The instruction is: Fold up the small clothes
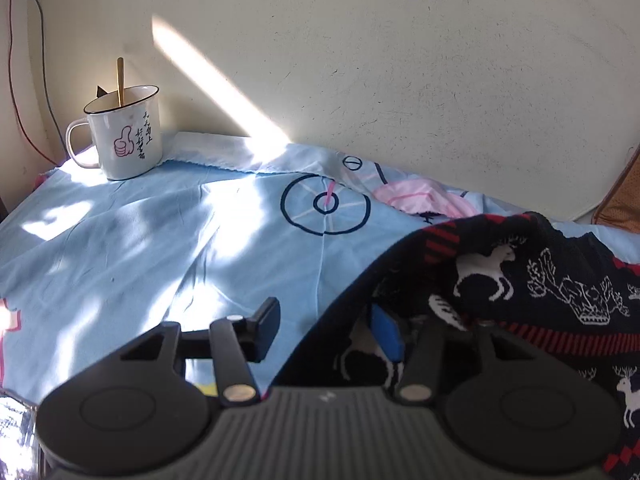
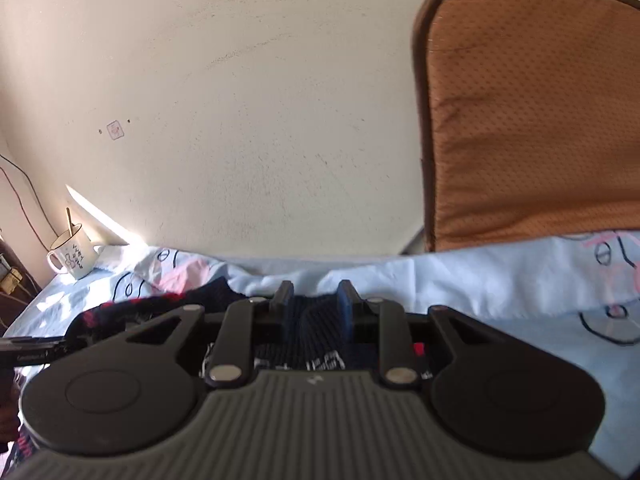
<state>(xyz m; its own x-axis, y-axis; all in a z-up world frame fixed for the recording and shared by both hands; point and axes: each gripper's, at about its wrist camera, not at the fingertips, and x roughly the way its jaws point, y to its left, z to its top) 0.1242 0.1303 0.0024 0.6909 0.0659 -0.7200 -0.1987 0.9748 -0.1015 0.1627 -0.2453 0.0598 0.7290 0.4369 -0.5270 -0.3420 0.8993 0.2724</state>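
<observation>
A: Setting: a bed covered by a light blue sheet (image 1: 120, 248) printed with dark circles, set against a scuffed cream wall (image 1: 360, 80); a band of sunlight crosses both.

B: Nearest the left camera?

A: The left gripper (image 1: 328, 328). Its jaws stand wide apart. The left finger is bare over the sheet; the right one, with a blue pad, is draped by the dark sweater (image 1: 520, 288), knitted with white deer and red stripes. Nothing is pinched between the fingers.

B: And the right gripper (image 2: 314, 304)?

A: Its jaws are fairly narrow, with a fold of the same sweater (image 2: 308, 320) between them. Whether the pads press the cloth cannot be told.

B: Where does the sweater lie overall?

A: Bunched on the sheet, to the right in the left view and low centre in the right view.

B: Farther back?

A: A pink cloth (image 1: 424, 198) lies just beyond the sweater. At the far left corner stands a white mug (image 1: 124, 136) holding a spoon (image 1: 120, 80). An orange cushion (image 2: 532, 120) leans upright against the wall at right.
</observation>
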